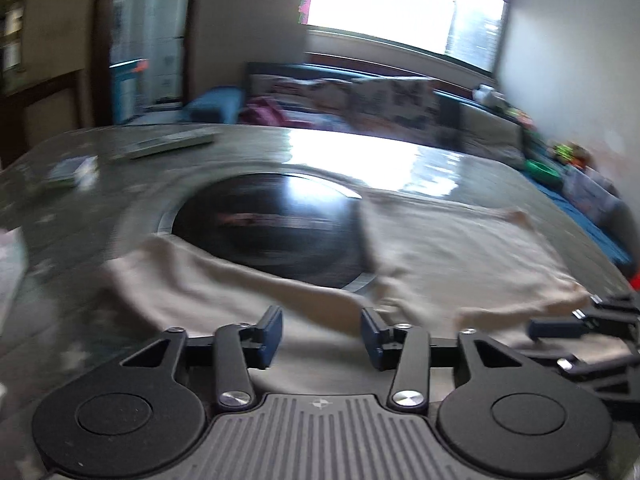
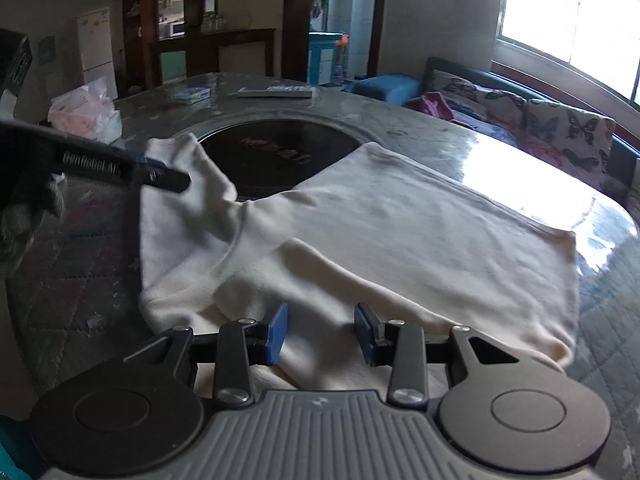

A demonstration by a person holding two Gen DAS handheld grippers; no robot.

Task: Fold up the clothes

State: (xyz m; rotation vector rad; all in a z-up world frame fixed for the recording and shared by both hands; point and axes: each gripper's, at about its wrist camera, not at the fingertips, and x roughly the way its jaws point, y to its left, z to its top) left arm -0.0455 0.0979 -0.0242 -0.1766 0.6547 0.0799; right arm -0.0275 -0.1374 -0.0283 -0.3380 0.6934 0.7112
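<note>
A cream shirt (image 2: 400, 232) lies spread on the counter (image 2: 400, 128), one sleeve beside the dark round inset (image 2: 280, 152), flat for folding. Both tools, left tool (image 1: 322, 334) and right tool (image 2: 321, 332), hover at the shirt's near edge, fingers apart, gripping nothing.

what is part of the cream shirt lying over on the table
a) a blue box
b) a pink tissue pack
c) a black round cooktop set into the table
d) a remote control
c: in the right wrist view the cream shirt spreads across the table, and its edges overlap the near rim of the black round cooktop; the remote control and pink tissue pack lie clear of it, farther back.
</note>
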